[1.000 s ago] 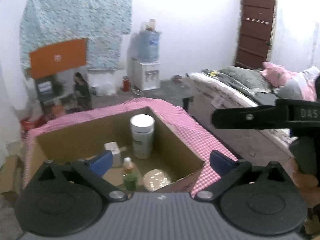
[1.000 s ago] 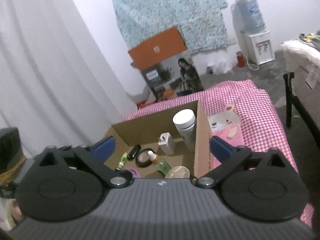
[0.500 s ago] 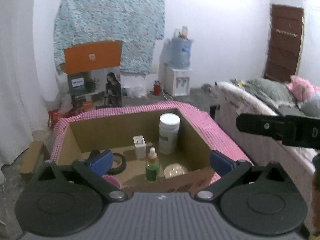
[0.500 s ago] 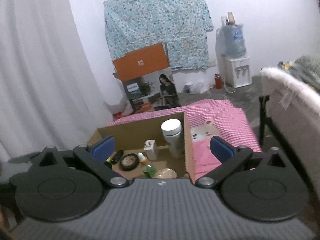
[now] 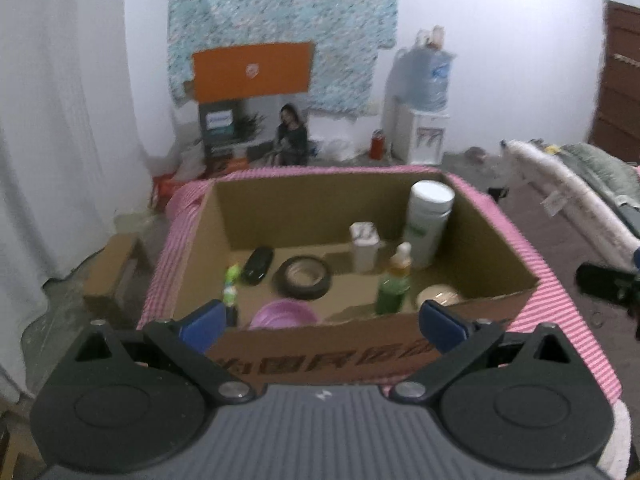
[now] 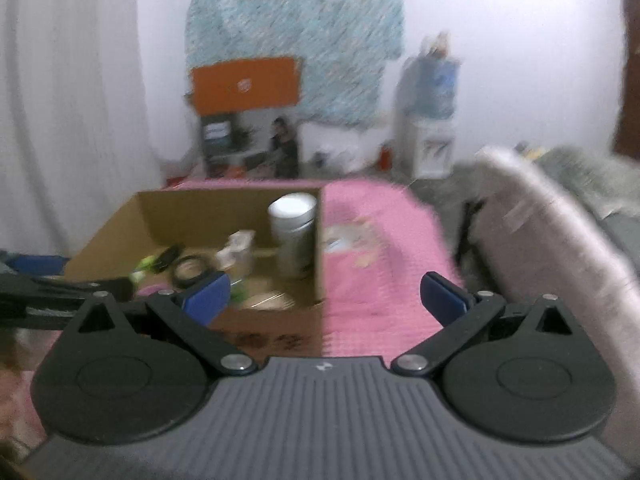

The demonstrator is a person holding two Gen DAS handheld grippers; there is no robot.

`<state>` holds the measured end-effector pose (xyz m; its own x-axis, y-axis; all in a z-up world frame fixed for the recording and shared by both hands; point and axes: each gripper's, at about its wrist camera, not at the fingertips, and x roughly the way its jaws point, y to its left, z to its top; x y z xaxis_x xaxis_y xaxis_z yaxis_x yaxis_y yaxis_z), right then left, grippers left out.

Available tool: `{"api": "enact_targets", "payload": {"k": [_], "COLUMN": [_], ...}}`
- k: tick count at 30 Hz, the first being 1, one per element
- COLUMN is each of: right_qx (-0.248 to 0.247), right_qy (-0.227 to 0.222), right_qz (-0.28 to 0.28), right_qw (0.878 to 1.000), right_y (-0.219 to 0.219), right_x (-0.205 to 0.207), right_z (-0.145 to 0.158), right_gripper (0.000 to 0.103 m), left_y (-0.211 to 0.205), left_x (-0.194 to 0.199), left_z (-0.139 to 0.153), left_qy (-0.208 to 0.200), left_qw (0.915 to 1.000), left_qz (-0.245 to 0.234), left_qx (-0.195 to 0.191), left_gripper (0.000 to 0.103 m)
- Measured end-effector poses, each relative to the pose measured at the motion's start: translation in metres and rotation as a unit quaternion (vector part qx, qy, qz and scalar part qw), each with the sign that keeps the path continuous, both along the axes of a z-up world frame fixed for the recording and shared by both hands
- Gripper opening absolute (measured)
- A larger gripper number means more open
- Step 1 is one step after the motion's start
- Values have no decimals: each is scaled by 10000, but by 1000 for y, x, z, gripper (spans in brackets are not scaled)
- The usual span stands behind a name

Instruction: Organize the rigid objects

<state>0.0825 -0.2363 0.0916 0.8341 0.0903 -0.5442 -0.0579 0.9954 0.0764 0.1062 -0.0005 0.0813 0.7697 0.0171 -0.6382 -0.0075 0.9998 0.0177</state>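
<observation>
Left wrist view: my left gripper (image 5: 320, 322) has its fingers spread wide and empty, just short of the cardboard box (image 5: 360, 354) on the pink-checked desk (image 5: 560, 320); inside I see a white jar (image 5: 428, 224), green bottle (image 5: 394, 284), tape roll (image 5: 305, 278) and purple lid (image 5: 283, 314). Right wrist view, blurred: my right gripper (image 6: 325, 300) is likewise wide open, holding nothing, near the box's right corner.

Pink checked cloth (image 5: 554, 292) over the table, 1 open cardboard box (image 5: 496, 240) directly on it.
</observation>
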Motion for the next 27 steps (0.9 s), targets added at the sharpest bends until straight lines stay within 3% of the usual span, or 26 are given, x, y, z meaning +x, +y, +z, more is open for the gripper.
{"api": "enact_targets", "payload": {"k": [3,6,13,27], "right_qx": [326,281,43,13], "right_qy": [467,699,748,859], "right_qz": [210,317,462,455], "right_qw": [9982,9967,9961,9953], "right_y": [14,34,63,64], "right_x": [20,33,47,53], "right_z": [-16,-27,-32,-36], "right_gripper": [102,102,102,102], "left_y": [9,16,23,23], "left_x": [1,0,6,10], "left_z": [-2,-1,-2,-7], "left_qy": [98,113,247,435], "left_qw": [9999,9997,9993,9986], "left_qz": [123,214,285,305], "left_qx": [-11,0,-26,-61], "left_gripper": [103,103,103,103]}}
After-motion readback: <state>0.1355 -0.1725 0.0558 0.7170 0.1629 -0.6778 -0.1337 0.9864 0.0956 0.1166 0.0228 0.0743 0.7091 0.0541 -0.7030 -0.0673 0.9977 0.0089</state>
